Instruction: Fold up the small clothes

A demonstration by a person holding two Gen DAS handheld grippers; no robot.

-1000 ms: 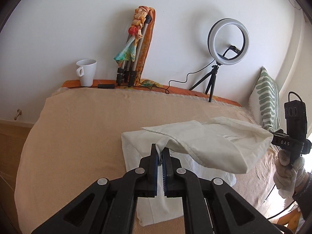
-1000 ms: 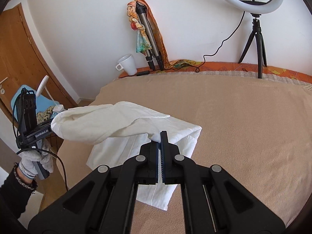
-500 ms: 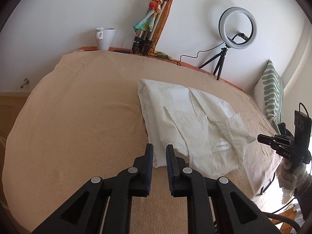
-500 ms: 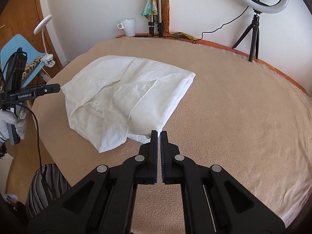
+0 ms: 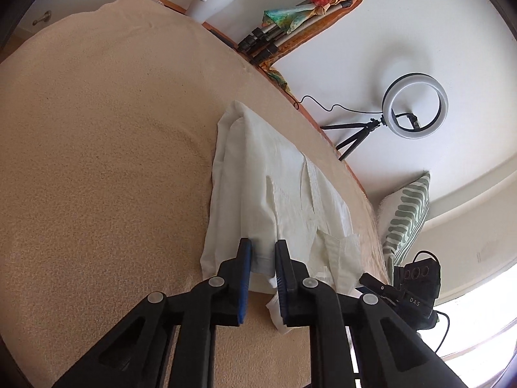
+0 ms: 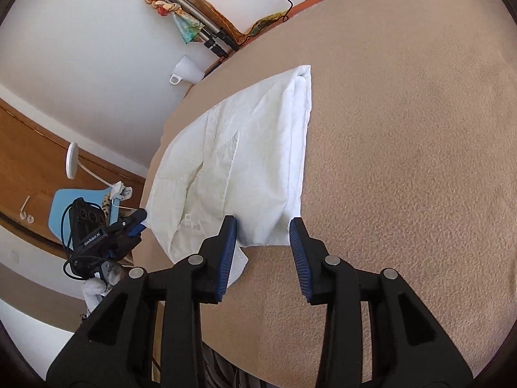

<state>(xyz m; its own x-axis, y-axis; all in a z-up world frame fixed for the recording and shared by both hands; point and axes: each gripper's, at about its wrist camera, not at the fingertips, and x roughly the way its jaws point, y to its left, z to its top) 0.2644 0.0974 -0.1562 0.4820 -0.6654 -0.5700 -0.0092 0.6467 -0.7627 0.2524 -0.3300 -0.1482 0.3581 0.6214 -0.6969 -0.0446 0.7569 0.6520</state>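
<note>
Your folded white garment (image 5: 278, 194) lies on the tan blanket (image 5: 97, 161), near its front edge. Your left gripper (image 5: 262, 252) stands parted over the near hem, pads not pinching cloth. Your right gripper (image 6: 263, 229) has just been opening; its jaws straddle the garment's near corner without pressing it.

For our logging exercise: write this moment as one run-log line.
white garment: folded, flat on bed cover | left tongs: open, hem between | right tongs: just opening, garment corner between
</note>
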